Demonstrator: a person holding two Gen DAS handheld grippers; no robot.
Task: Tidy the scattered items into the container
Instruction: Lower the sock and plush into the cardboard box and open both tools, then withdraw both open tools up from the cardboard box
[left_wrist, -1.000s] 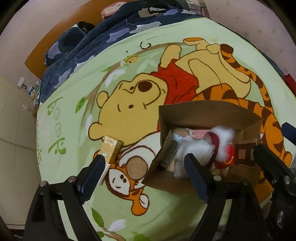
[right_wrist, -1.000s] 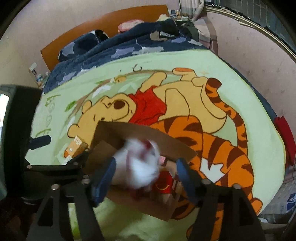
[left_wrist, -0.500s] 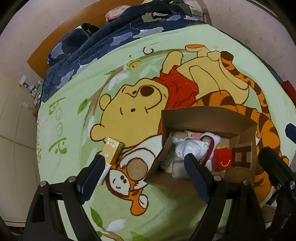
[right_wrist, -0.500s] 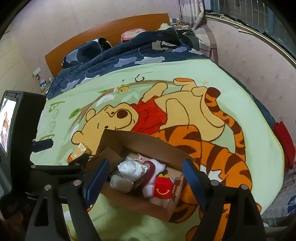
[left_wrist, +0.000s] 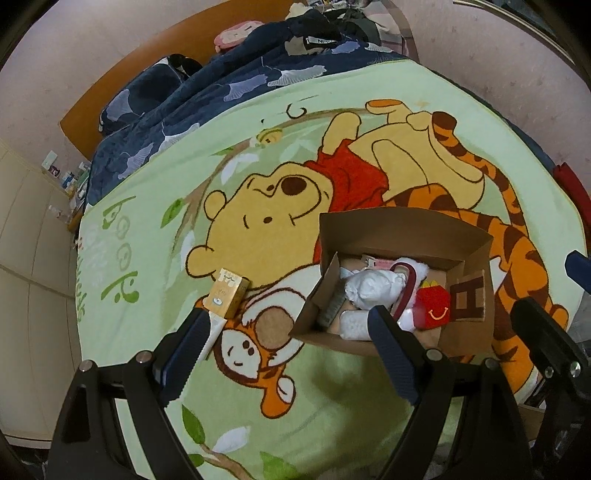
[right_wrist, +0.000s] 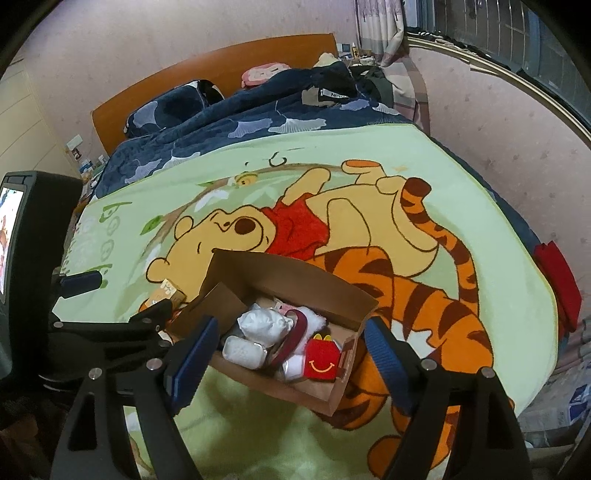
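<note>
Box (right_wrist: 280, 291) on the bed, both grippers empty above it.
Your left gripper (left_wrist: 284, 360) & right gripper (right_wrist: 288, 358) are spread wide, pinching nothing; carton (left_wrist: 229, 293) lies on blanket (left_wrist: 147, 229) just left of box.

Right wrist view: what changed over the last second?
The white plush toy, a blur between the right gripper jaws a second ago, now lies let go in the cardboard box, beside the red carton. Both grippers have pulled up and back; the box looks smaller. Unchanged: the left gripper wide open and empty, the small yellow box out on the blanket.
</note>
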